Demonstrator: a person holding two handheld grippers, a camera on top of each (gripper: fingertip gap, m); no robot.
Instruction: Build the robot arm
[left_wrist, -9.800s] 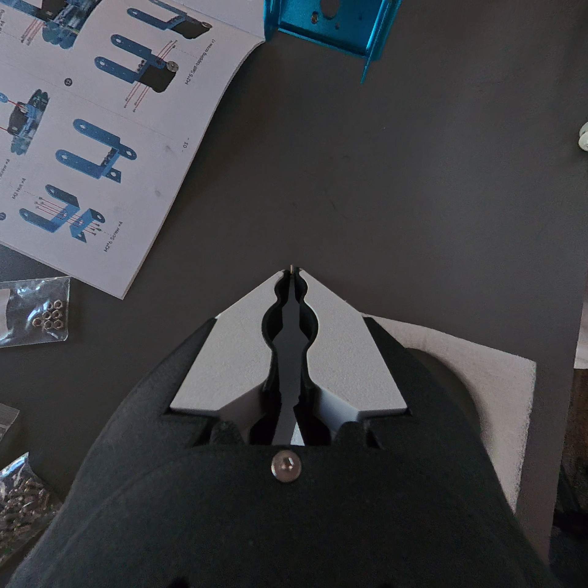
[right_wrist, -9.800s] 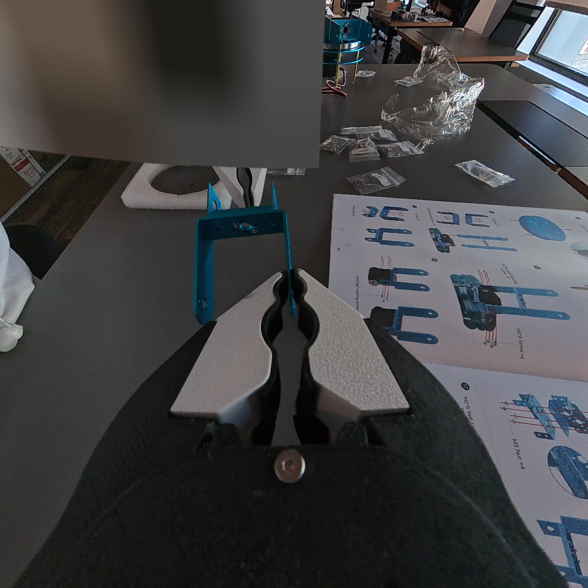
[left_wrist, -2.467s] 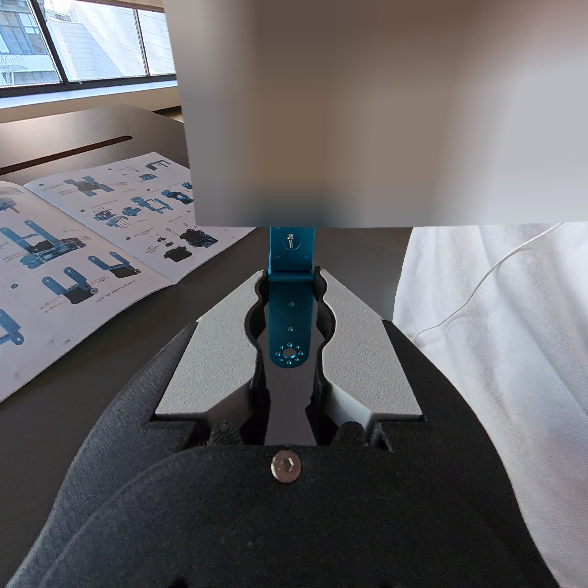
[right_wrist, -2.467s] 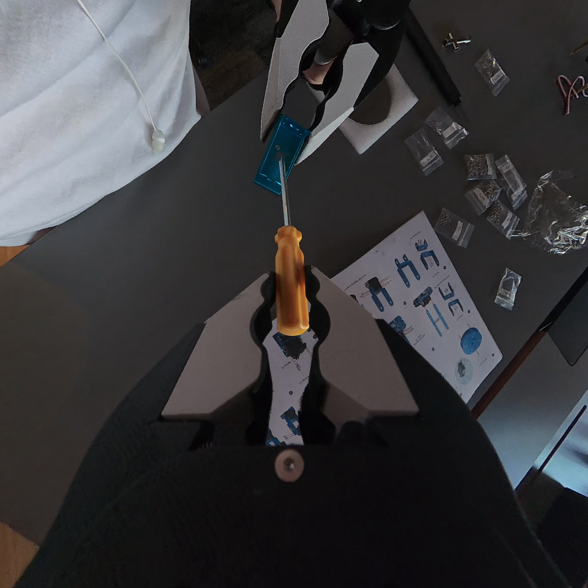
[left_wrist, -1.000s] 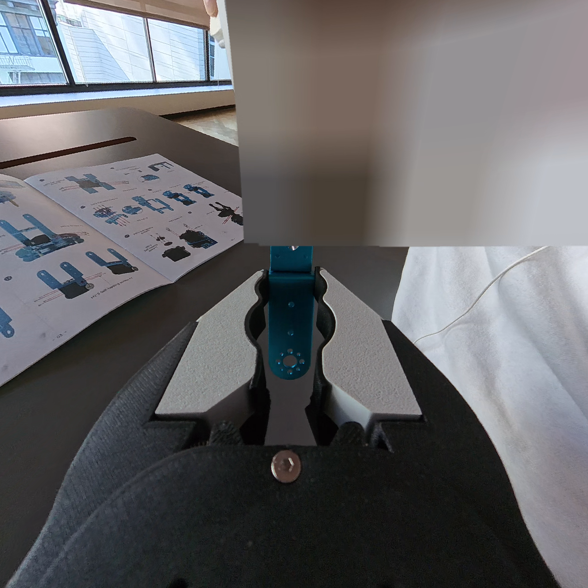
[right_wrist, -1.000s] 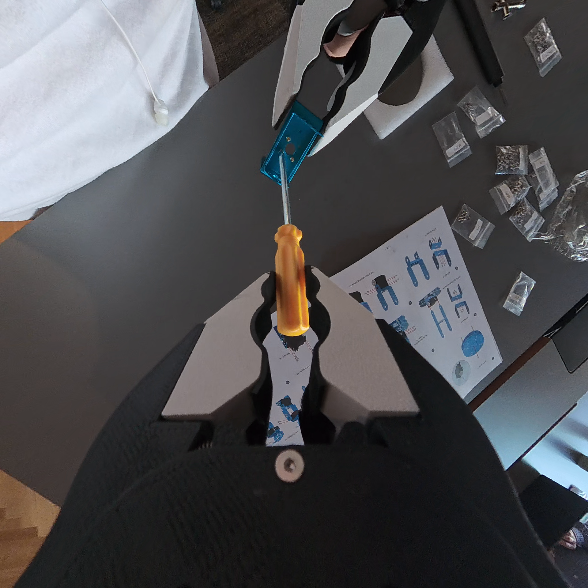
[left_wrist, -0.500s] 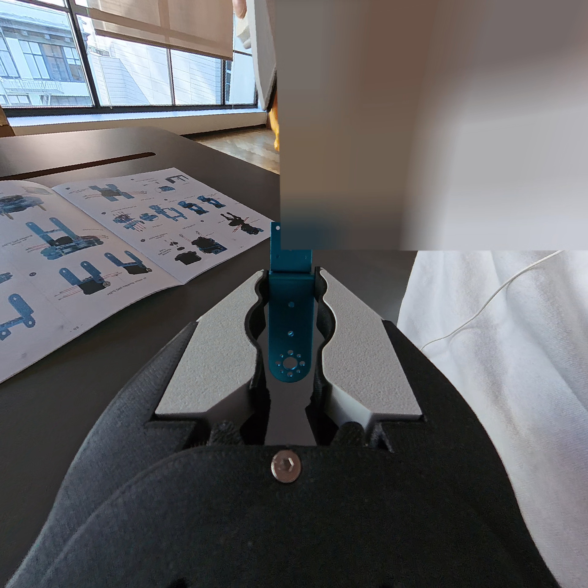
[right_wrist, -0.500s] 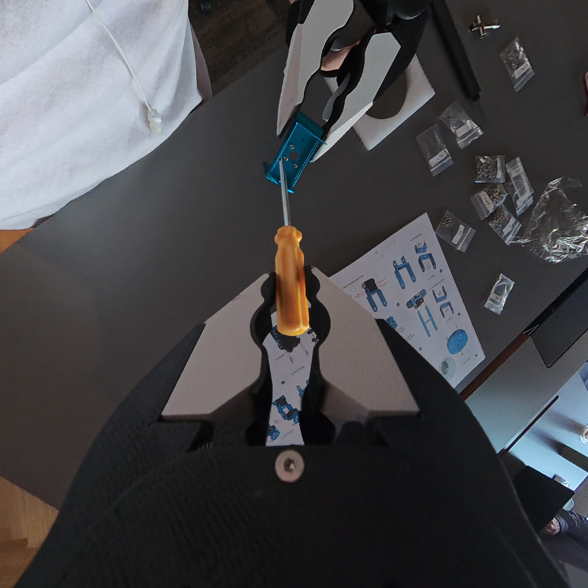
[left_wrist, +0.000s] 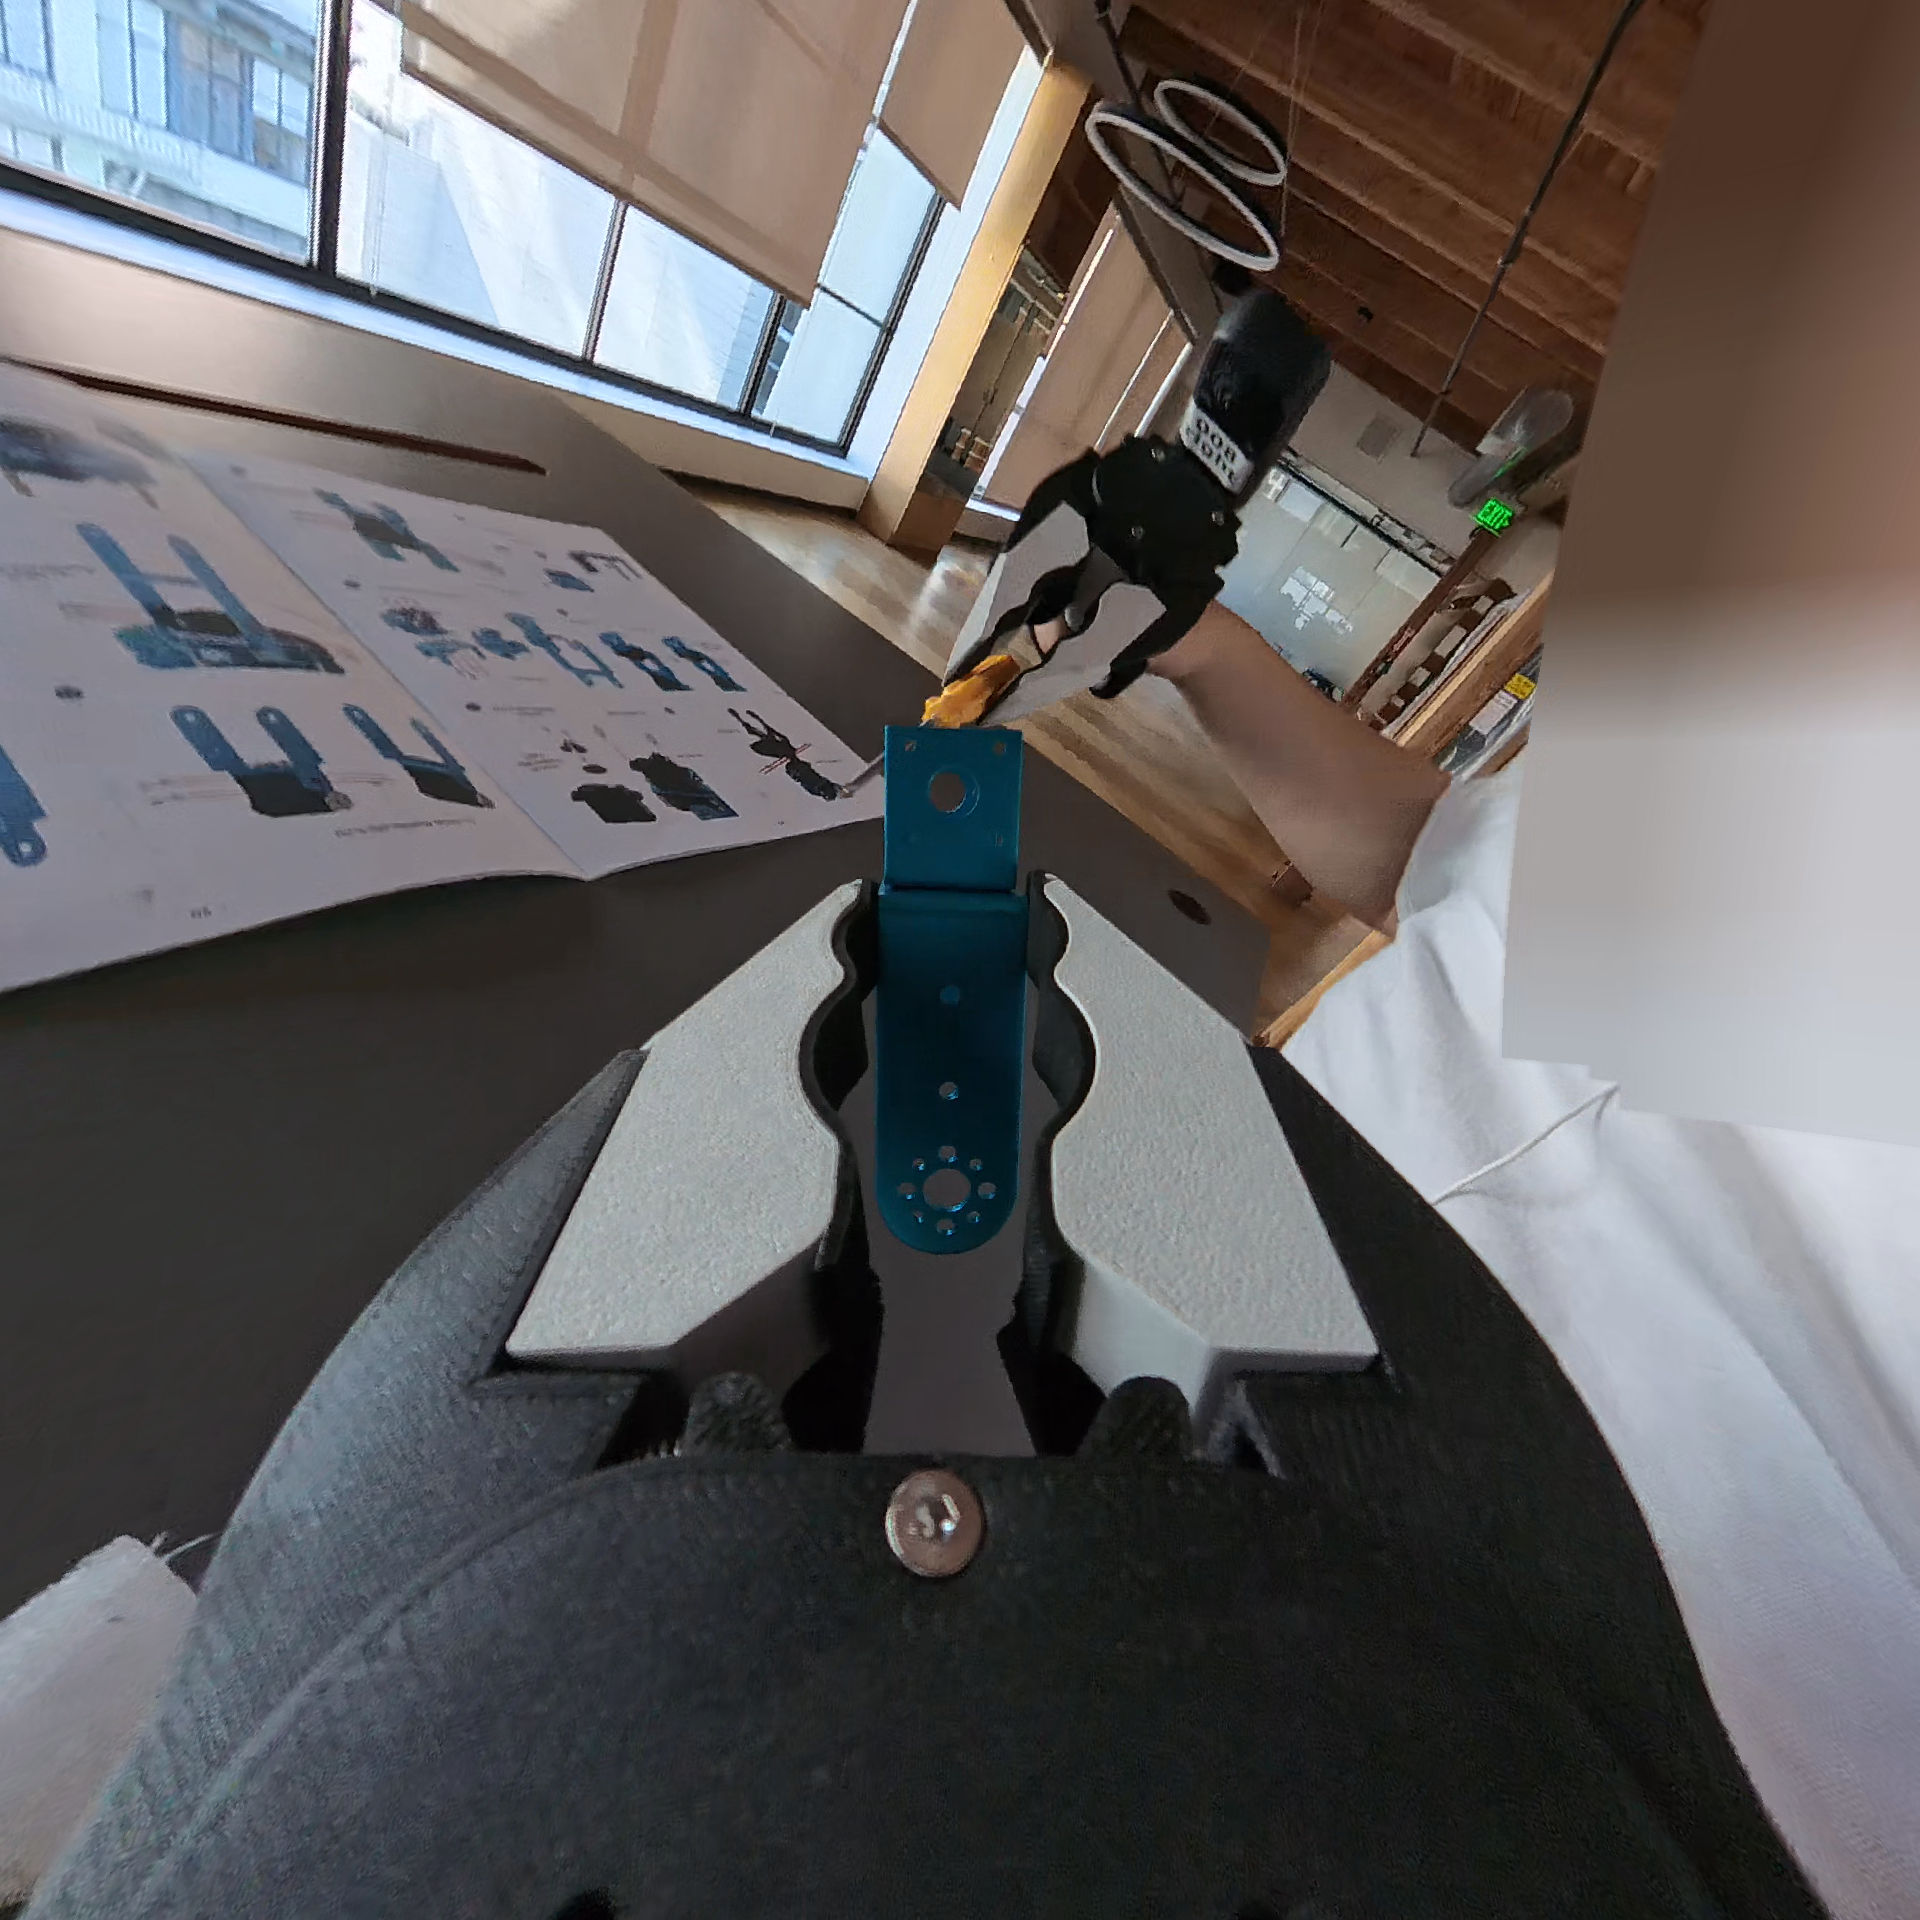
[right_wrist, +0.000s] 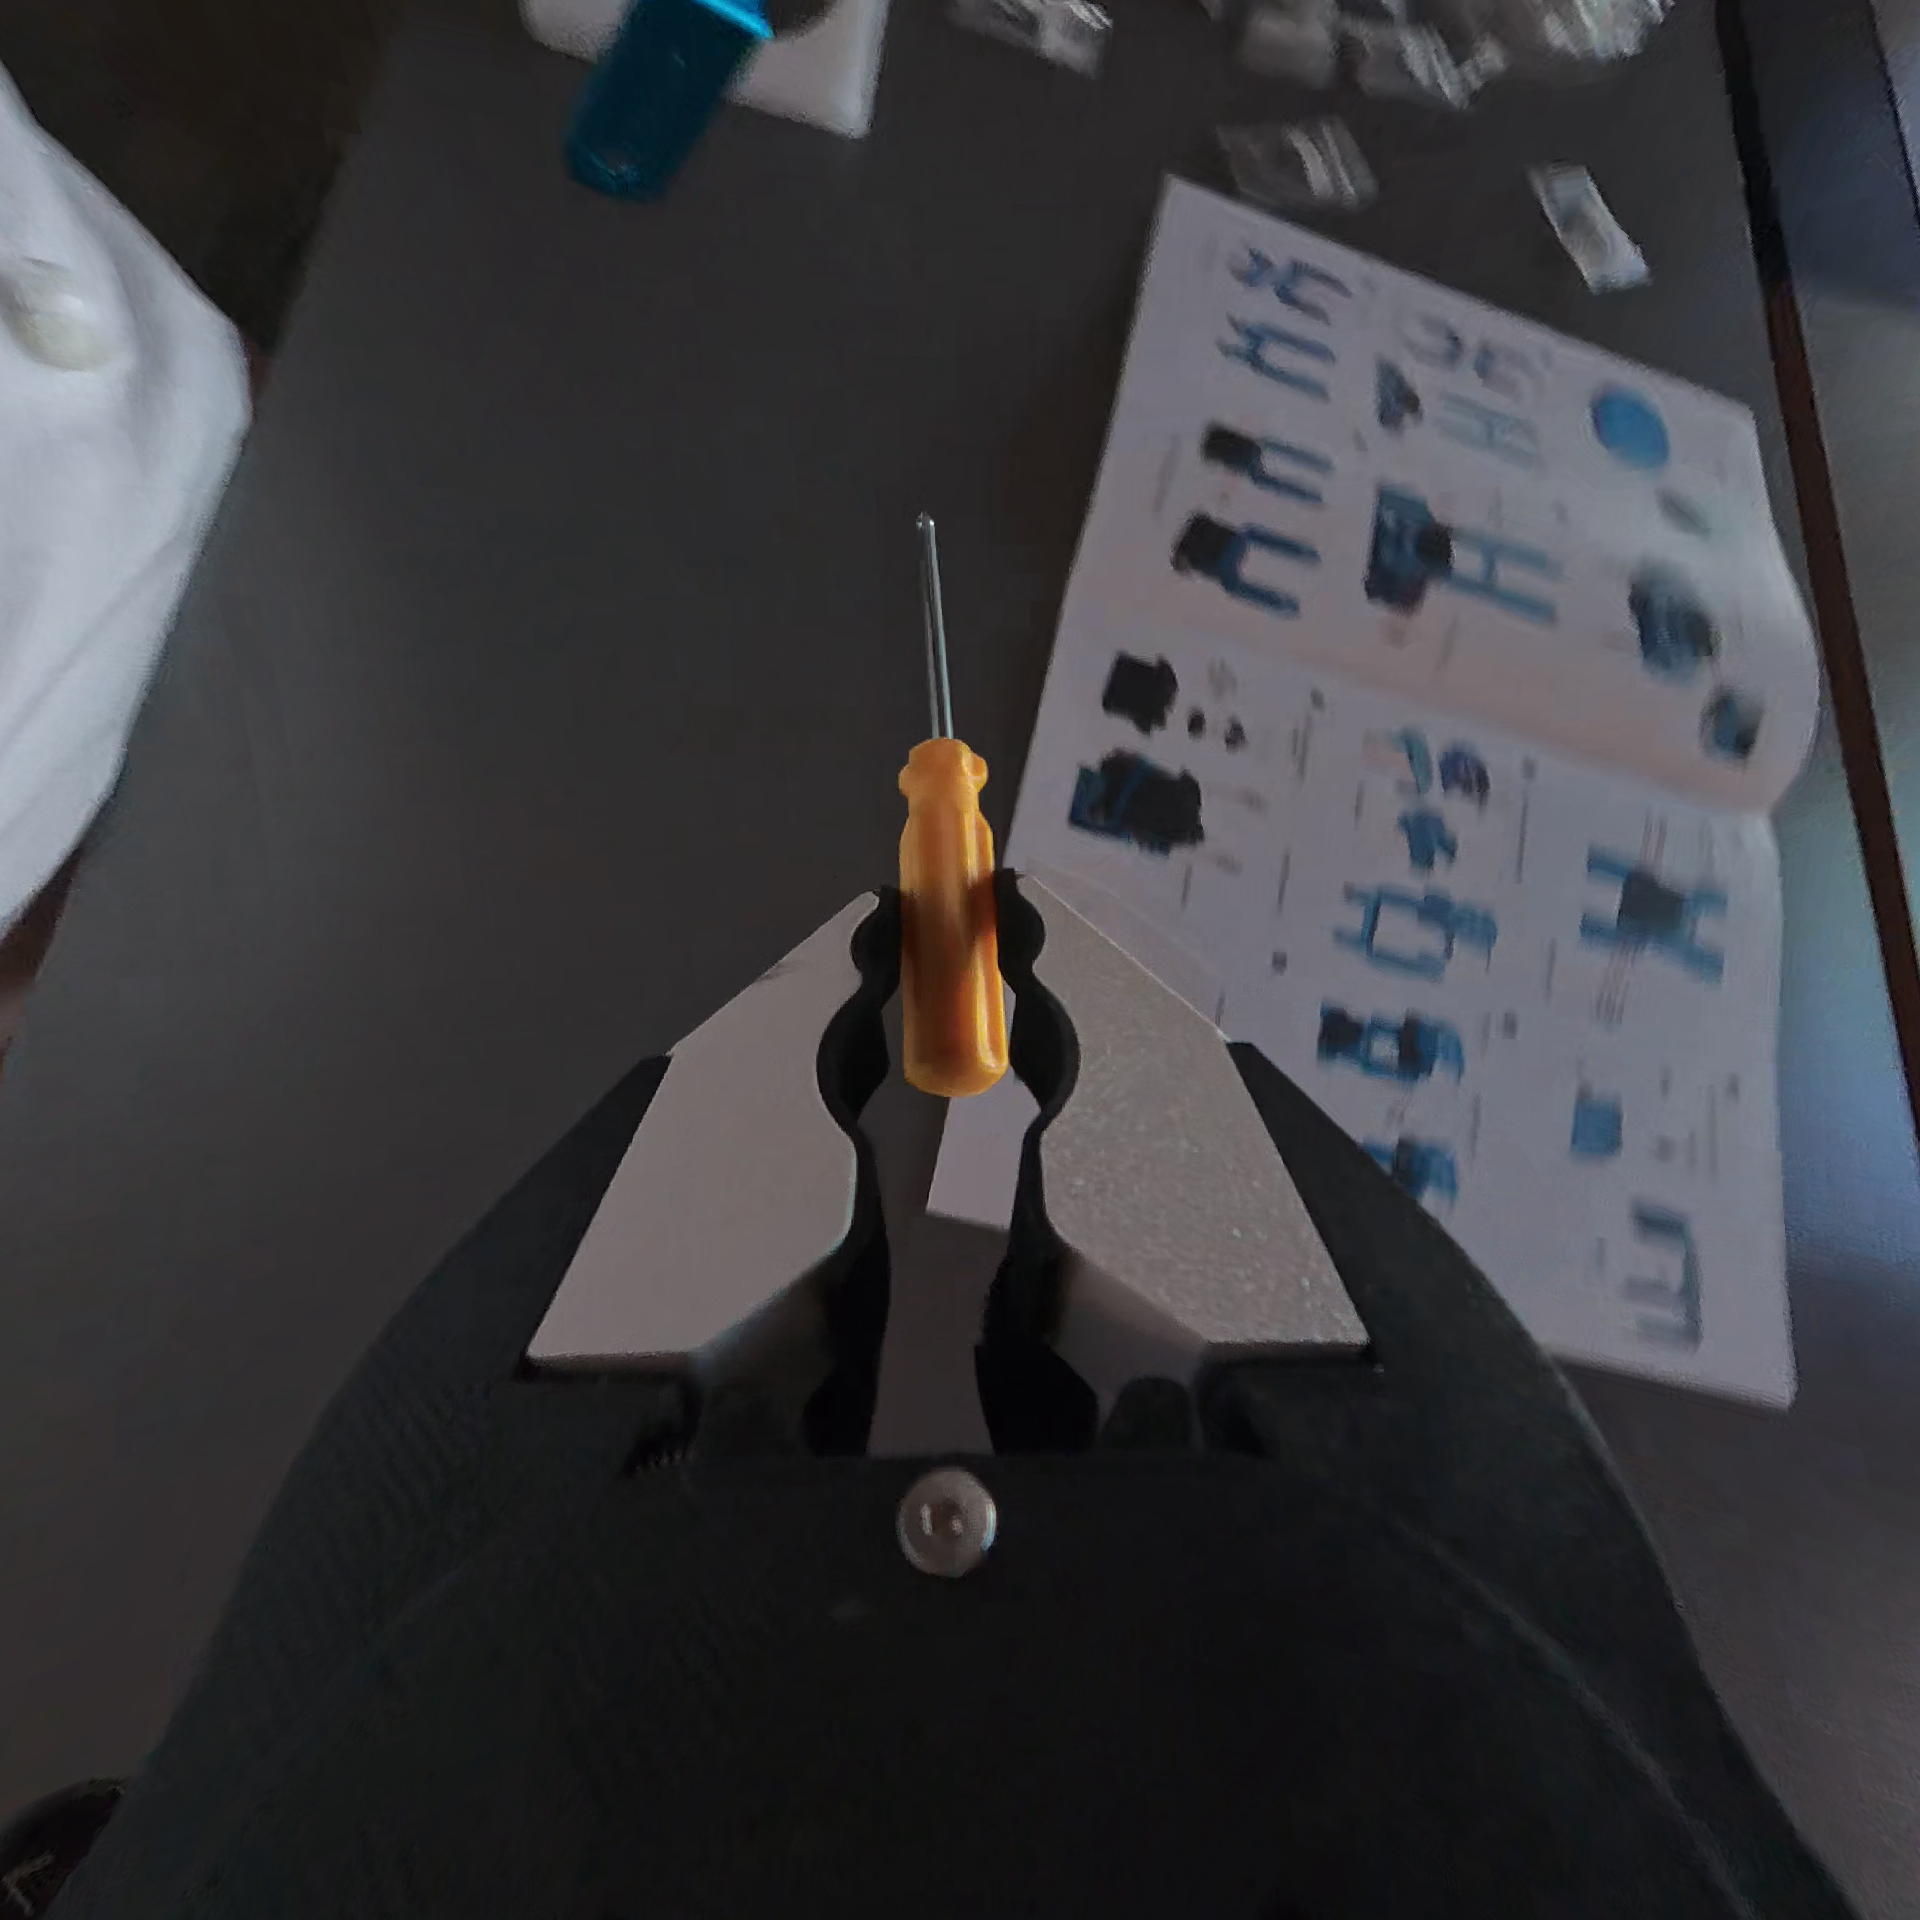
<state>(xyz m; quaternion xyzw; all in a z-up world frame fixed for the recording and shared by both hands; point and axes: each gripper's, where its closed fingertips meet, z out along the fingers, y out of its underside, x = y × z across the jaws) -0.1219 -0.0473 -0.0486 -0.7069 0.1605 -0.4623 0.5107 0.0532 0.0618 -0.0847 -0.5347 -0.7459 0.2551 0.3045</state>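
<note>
My left gripper (left_wrist: 948, 894) is shut on a blue metal bracket (left_wrist: 948, 997), a bent strip with holes whose far flap stands up past the fingertips. My right gripper (right_wrist: 940, 899) is shut on the orange handle of a small screwdriver (right_wrist: 951, 935). Its thin shaft points forward over the dark table (right_wrist: 540, 582), its tip touching nothing. In the left wrist view the right gripper (left_wrist: 1003, 681) hangs beyond the bracket with the orange handle (left_wrist: 961, 701) between its fingers. In the right wrist view the bracket (right_wrist: 655, 94) shows blurred at the top edge.
An open instruction booklet (left_wrist: 312, 686) lies on the table left of the bracket; it also shows in the right wrist view (right_wrist: 1455, 727). Small bags of screws (right_wrist: 1299, 156) and a white foam piece (right_wrist: 821, 83) lie at the far end. A person's white clothing (left_wrist: 1610, 1351) is close on the right. There is about 20 cm between the tips of the two grippers.
The screwdriver tip has drawn back from the bracket and the two grippers have moved apart. The left gripper has tilted upward with the bracket. The right view has swung over the booklet.
</note>
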